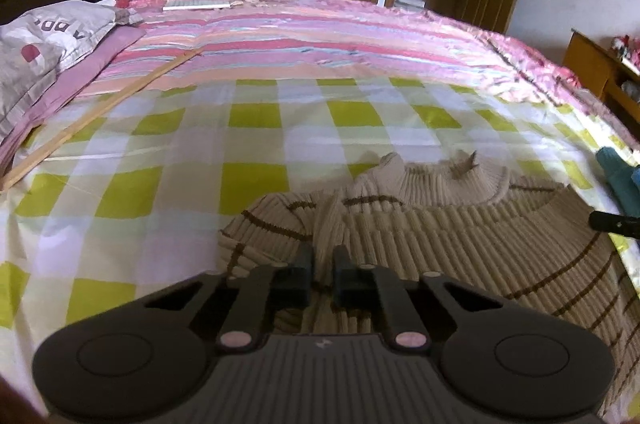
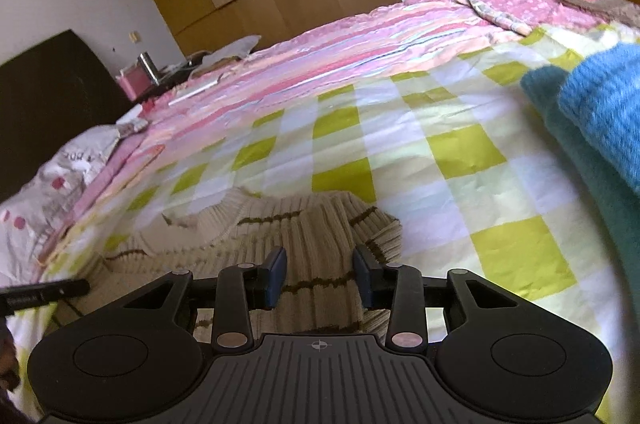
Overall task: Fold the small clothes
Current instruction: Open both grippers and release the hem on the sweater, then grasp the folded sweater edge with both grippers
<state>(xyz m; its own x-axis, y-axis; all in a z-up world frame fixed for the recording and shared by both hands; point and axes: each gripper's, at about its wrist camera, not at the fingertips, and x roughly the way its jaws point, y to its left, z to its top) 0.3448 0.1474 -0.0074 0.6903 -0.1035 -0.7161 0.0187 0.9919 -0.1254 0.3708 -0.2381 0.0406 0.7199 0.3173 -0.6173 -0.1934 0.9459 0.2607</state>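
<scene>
Left gripper nearly closed, pinching a ridge of ribbed beige sweater. Right gripper wide apart, straddling the knit, w/ fuzzy teal-blue clothes at 2 o'clock.

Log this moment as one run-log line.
stage: folding | left gripper: shut on sweater | right gripper: jaws open over sweater | surface: checked sheet

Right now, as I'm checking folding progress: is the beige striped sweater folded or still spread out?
Partly folded. The sweater lies on the checked sheet with its left sleeve turned inward; the left gripper pinches a ridge of it.
</scene>
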